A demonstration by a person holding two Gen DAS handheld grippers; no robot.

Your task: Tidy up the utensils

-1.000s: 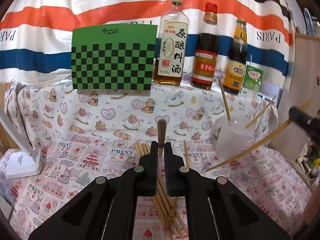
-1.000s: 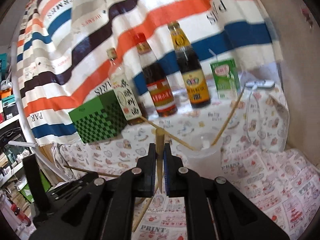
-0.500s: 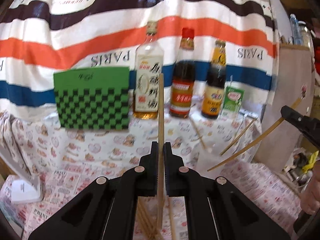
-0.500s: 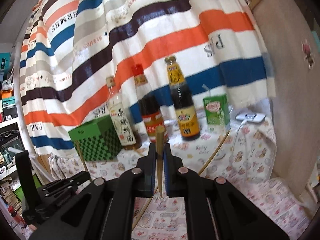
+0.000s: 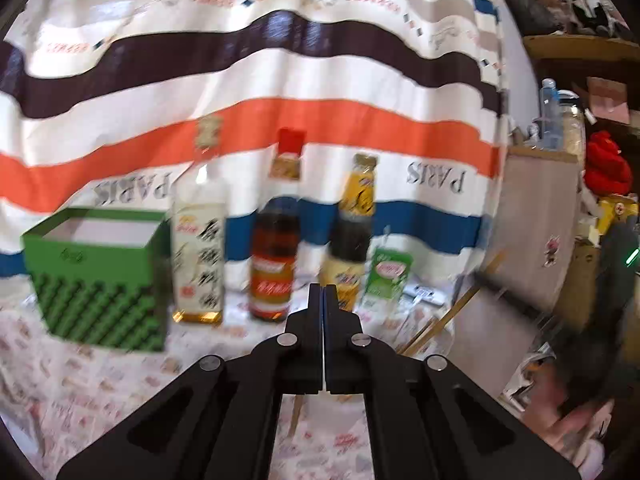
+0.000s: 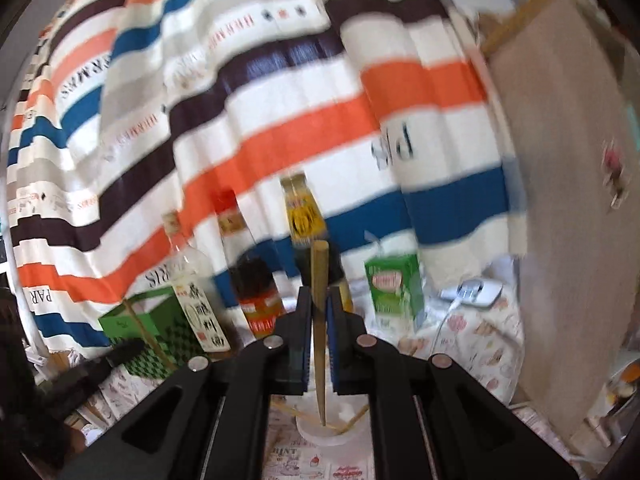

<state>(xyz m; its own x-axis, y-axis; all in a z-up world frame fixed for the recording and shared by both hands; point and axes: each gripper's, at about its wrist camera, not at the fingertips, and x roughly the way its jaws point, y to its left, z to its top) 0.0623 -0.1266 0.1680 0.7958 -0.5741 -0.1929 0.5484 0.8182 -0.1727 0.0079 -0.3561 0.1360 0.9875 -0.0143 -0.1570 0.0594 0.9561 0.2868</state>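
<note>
My left gripper (image 5: 323, 292) is lifted above the table with its jaws pressed together. No stick shows above them, only a short length of chopstick (image 5: 295, 414) below. In the right wrist view, a thin chopstick (image 6: 138, 320) crosses the left gripper's tip (image 6: 134, 346). My right gripper (image 6: 320, 298) is shut on an upright wooden chopstick (image 6: 320, 264). Its lower end hangs over a translucent white cup (image 6: 316, 434) that holds other chopsticks. More blurred chopsticks (image 5: 460, 304) slant at the right of the left wrist view.
An open green checkered box (image 5: 100, 276), three sauce bottles (image 5: 276, 248) and a green drink carton (image 5: 386, 276) line the back under a striped curtain. A brown board (image 5: 532, 240) stands at the right. A person's hand (image 5: 560, 436) is at lower right.
Both grippers have risen and now look more level at the curtain. The long chopstick no longer stands above the left jaws. The right chopstick now hangs over the cup.
</note>
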